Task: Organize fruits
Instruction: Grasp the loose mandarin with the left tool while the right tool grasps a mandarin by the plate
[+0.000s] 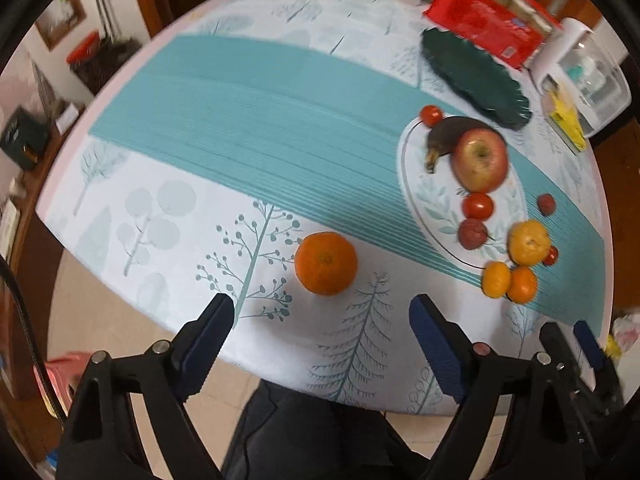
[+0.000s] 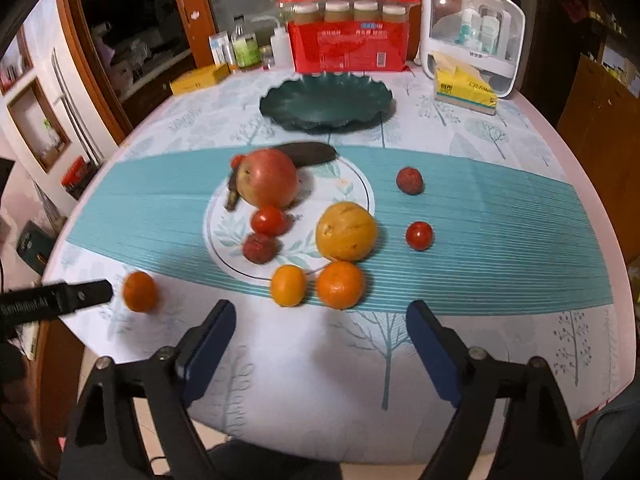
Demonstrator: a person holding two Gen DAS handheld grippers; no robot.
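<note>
My left gripper (image 1: 322, 316) is open and empty, just short of a lone orange (image 1: 325, 263) near the table's front edge. My right gripper (image 2: 320, 320) is open and empty, just in front of two small oranges (image 2: 341, 284) and a large yellow orange (image 2: 346, 231). A white plate (image 2: 360, 192) holds a red apple (image 2: 269, 178), a dark banana (image 2: 308, 153), a tomato (image 2: 270, 220) and a lychee (image 2: 259, 247). A dark green plate (image 2: 326, 102) stands empty behind it. A lychee (image 2: 409, 180) and a tomato (image 2: 419, 235) lie loose to the right.
A red box of jars (image 2: 348, 46), bottles (image 2: 246, 46), a yellow tissue box (image 2: 464, 88) and a white container (image 2: 474, 28) line the table's far edge. The left gripper's finger (image 2: 86, 294) shows beside the lone orange (image 2: 139, 291). Floor lies below the front edge.
</note>
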